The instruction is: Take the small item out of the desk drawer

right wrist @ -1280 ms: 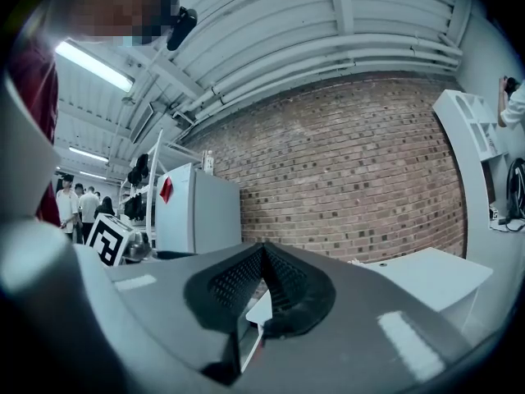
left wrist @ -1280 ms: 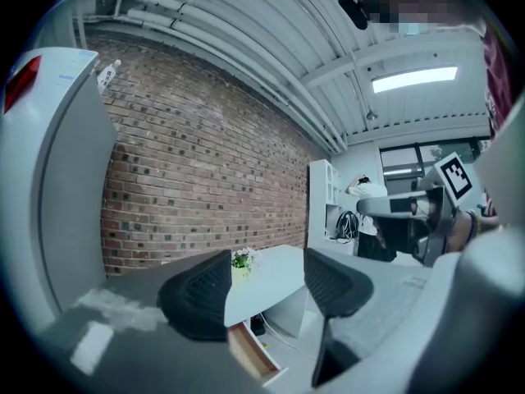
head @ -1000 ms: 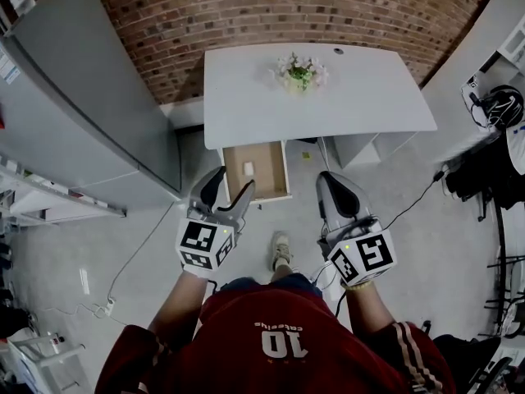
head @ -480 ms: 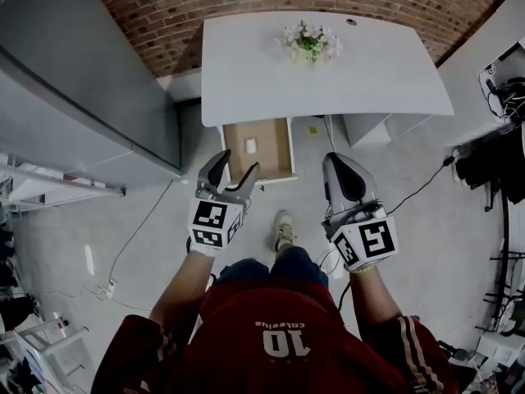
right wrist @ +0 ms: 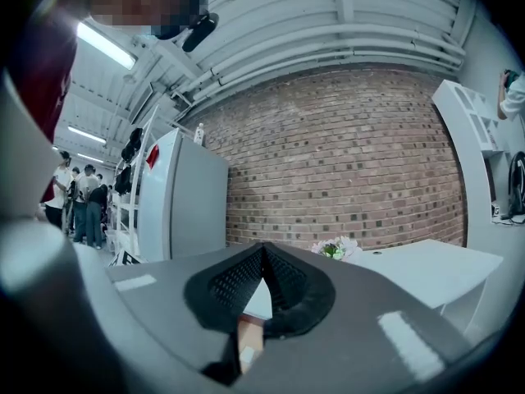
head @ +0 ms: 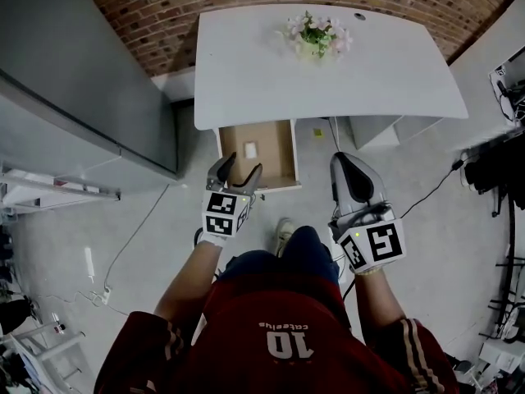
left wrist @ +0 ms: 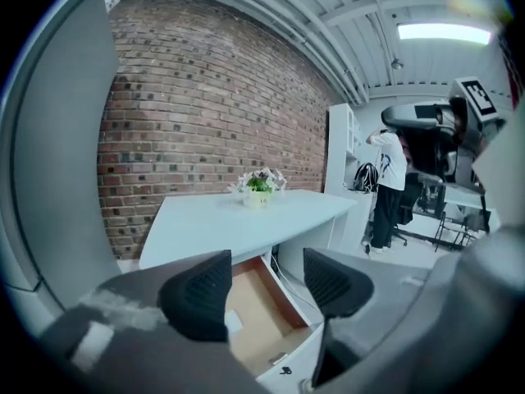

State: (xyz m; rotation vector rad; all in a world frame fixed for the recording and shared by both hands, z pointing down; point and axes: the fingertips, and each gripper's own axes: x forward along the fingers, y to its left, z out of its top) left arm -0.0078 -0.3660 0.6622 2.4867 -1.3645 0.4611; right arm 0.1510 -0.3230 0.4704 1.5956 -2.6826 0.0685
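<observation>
Head view: drawer (head: 275, 158) open under the white bench (head: 328, 80). Small item (head: 251, 148) lies on the drawer floor, toward the back left. Left tongs (head: 240, 169) hover over the drawer's front edge, near the item, not touching. Right tongs (head: 345, 158) sit off the drawer's right side, apart from the item.
Left gripper view: tongs wide, nothing held; item shows low between the pads, closer to the left pad (left wrist: 197, 290).
Right gripper view: tongs pressed together, empty; flowers (right wrist: 332, 249) on the bench beyond.

red shirt (head: 279, 335), striped sleeve (head: 410, 347); grey left tool (head: 239, 169), right tool (head: 348, 161)
</observation>
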